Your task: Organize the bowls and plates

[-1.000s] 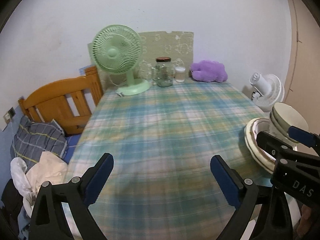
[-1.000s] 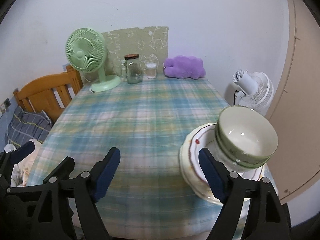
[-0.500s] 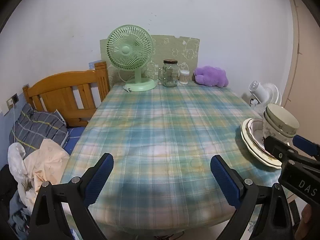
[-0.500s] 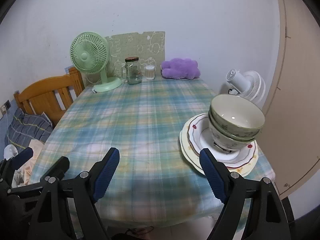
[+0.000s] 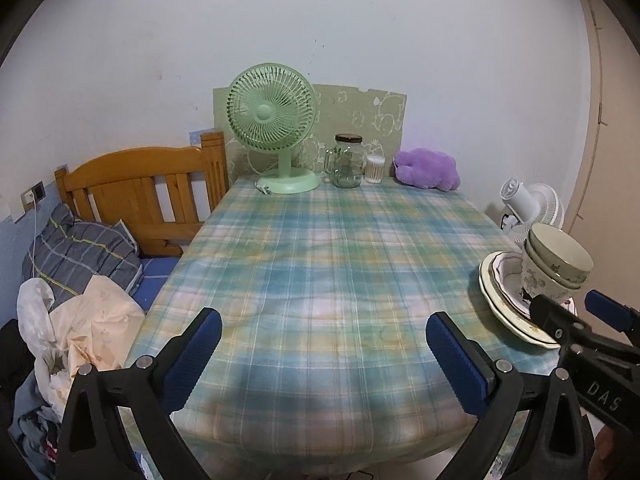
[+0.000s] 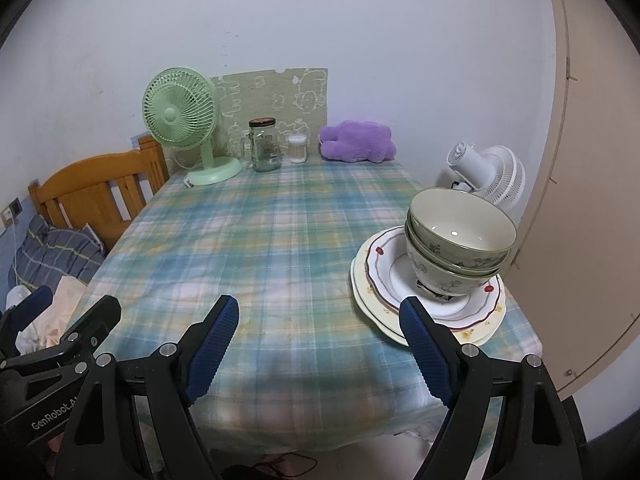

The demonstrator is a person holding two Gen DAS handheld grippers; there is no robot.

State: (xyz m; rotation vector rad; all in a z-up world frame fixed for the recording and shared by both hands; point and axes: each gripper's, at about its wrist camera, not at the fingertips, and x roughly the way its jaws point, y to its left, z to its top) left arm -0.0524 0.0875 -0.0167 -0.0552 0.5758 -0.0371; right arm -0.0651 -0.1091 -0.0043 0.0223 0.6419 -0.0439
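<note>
Both cameras now sit farther back from the desk (image 6: 280, 240) than a second ago, so the near edge shows. Two bowls (image 6: 460, 240) are nested on two stacked plates (image 6: 384, 280) at the desk's right side; that stack looks tidy already. Left hand-held gripper (image 5: 320, 356) and right hand-held gripper (image 6: 316, 340) are spread wide, holding and touching nothing.

Glossy ceramic bowls (image 6: 460, 248), plates (image 6: 384, 276); matt plaid cloth (image 6: 280, 240); wooden headboard (image 5: 140, 192).
</note>
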